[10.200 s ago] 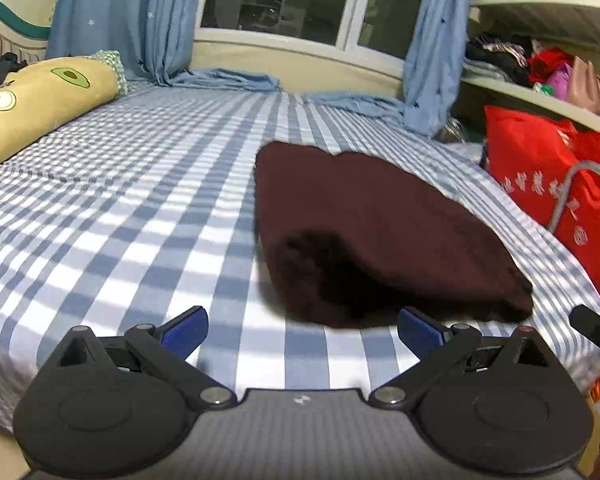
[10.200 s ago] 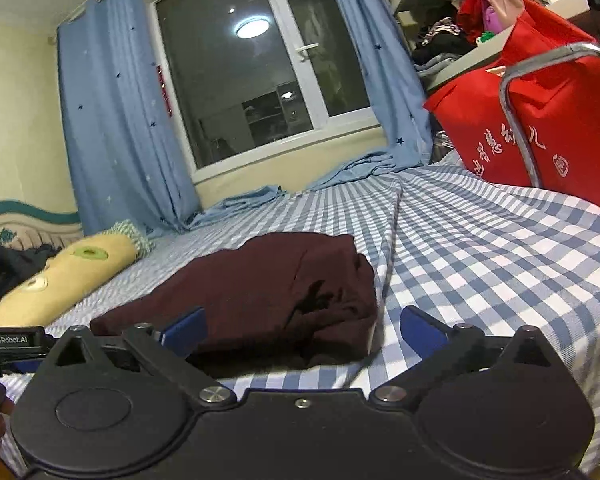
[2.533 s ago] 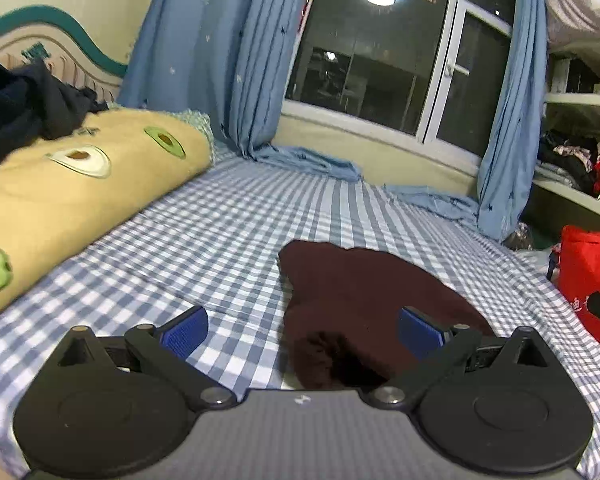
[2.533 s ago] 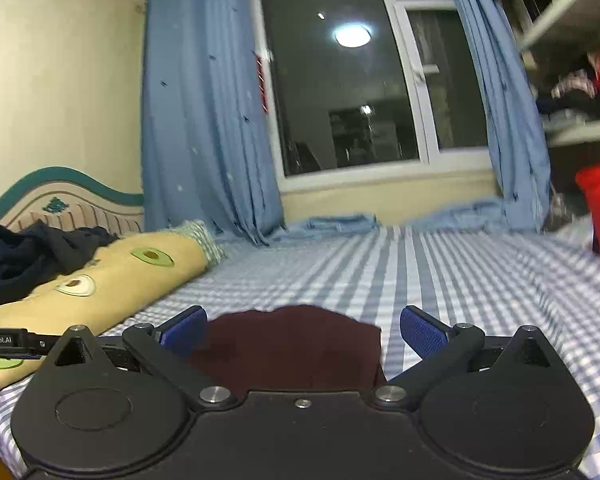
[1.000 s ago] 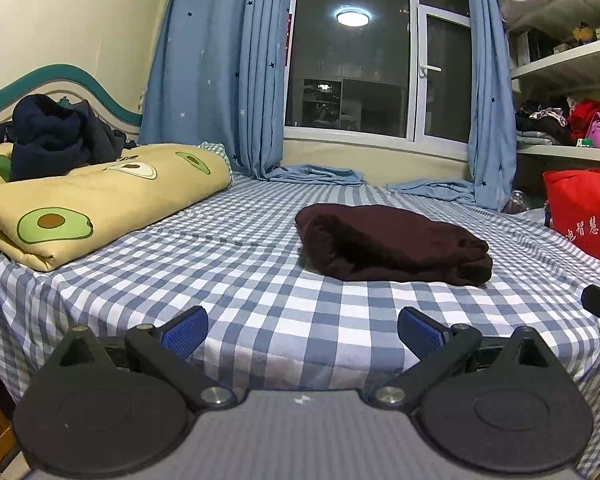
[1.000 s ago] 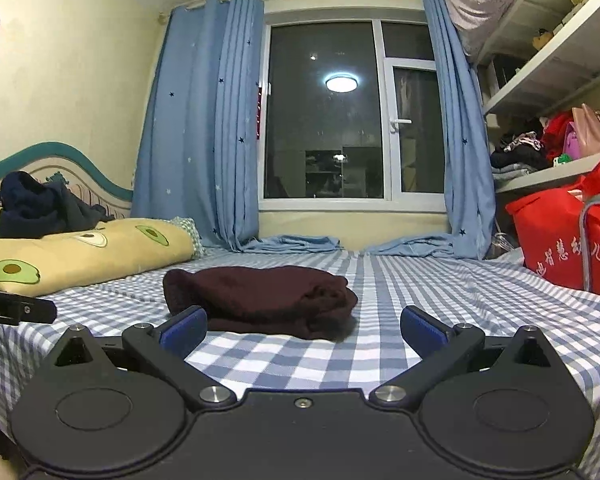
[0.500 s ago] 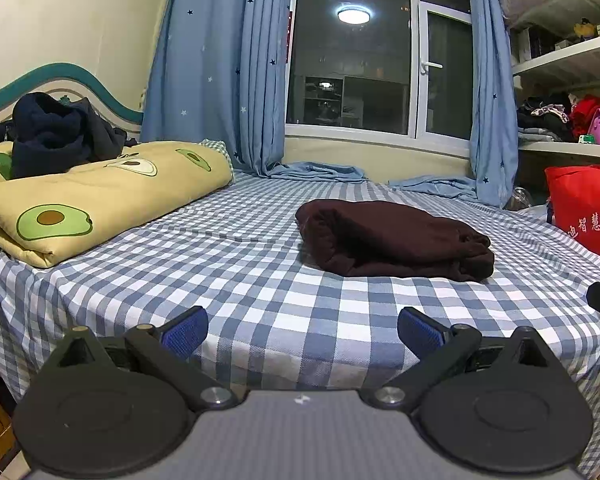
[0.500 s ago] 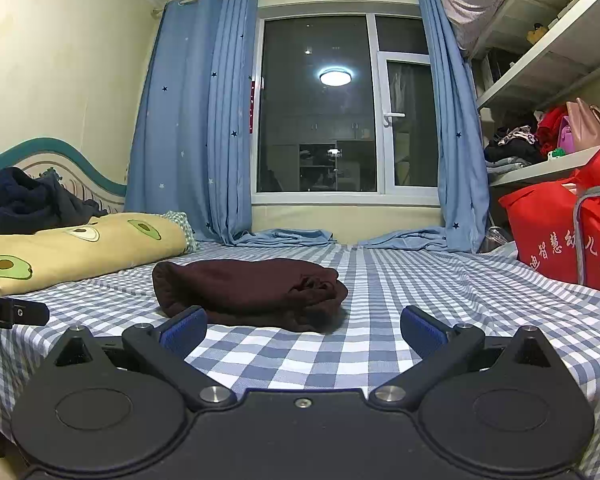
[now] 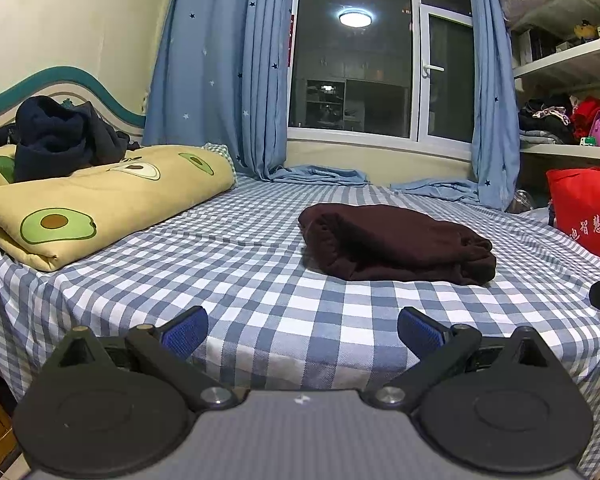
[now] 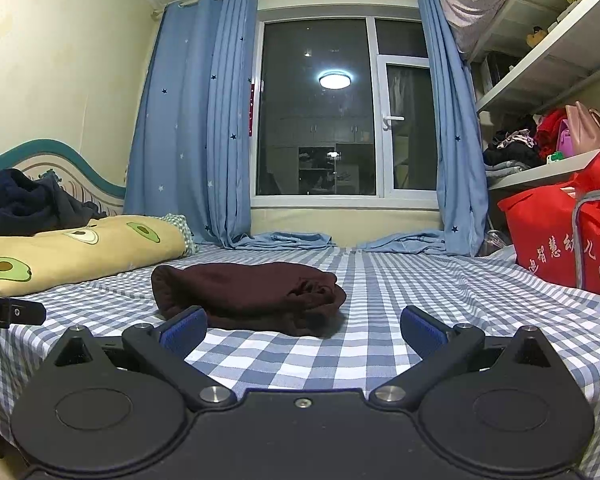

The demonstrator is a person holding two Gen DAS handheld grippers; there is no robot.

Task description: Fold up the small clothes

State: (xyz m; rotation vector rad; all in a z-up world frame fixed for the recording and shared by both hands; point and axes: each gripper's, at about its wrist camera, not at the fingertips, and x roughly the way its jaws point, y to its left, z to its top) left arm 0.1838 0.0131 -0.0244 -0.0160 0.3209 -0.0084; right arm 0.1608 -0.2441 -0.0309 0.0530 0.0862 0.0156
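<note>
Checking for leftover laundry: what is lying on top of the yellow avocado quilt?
A crumpled dark navy garment sits on the folded yellow quilt, near the headboard. Whether it is one piece or several cannot be told, and whatever lies beneath it is covered.

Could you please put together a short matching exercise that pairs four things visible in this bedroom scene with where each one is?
Things:
1. maroon garment
2. dark navy clothes
3. red bag
4. avocado-print quilt

Places:
A. heaped on top of the yellow quilt by the headboard
B. standing at the right side of the bed, below the shelves
C. folded in the middle of the checked sheet
D. lying along the left side of the bed

Pairs: 1-C, 2-A, 3-B, 4-D
</note>
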